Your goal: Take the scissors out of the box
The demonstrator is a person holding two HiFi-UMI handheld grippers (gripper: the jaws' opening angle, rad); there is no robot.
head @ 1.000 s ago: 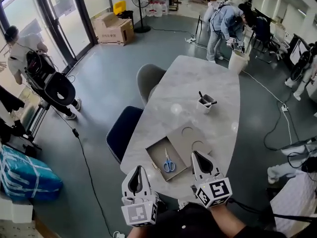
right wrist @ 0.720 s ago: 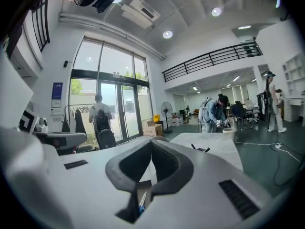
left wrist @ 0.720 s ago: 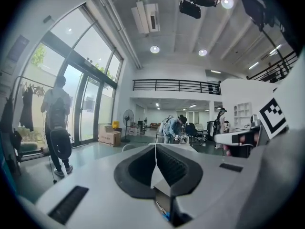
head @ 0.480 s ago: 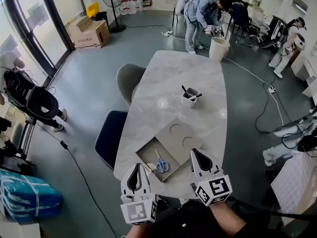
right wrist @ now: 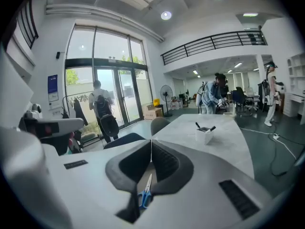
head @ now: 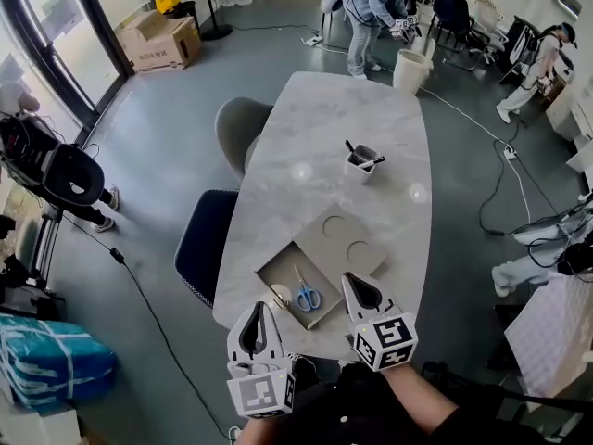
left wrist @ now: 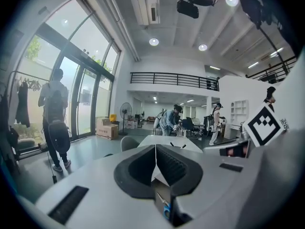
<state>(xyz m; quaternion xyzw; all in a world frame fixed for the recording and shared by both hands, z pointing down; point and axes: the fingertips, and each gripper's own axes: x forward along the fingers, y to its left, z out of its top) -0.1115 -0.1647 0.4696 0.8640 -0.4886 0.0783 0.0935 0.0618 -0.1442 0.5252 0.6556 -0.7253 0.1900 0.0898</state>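
In the head view, the blue-handled scissors (head: 306,295) are seen lying flat inside the open shallow box (head: 274,277) at the near end of the tabletop (head: 371,109). The box lid (head: 345,241) is laid just beyond it, and a pen holder (head: 361,162) stands well apart, farther off. The left gripper (head: 257,308) and the right gripper (head: 358,280) are held over the near edge, the right one just beside the box's near right corner, and the scissors are touched by neither. In the left gripper view, the fingers (left wrist: 178,168) are seen pressed together at the tips with nothing held, and a blue handle is glimpsed below through the gap behind them. In the right gripper view, the fingers are likewise closed tip to tip and empty, and the scissors are seen below and ahead with the blades pointing away. The approach to the pick-up is judged to be the step in hand. The right fingers would need to be spread before being lowered. A grip is best taken across the handles or the pivot, where the flat scissors are thickest. The box wall should be cleared by a steep descent, and the rim could be steadied by the left gripper. No brand or label can be read on the scissors or box. Only patterns are carried by the marker cubes (head: 384,341). The print on the far cardboard carton (head: 157,40) and the blue notice (right wrist: 52,84) is too small to be read.
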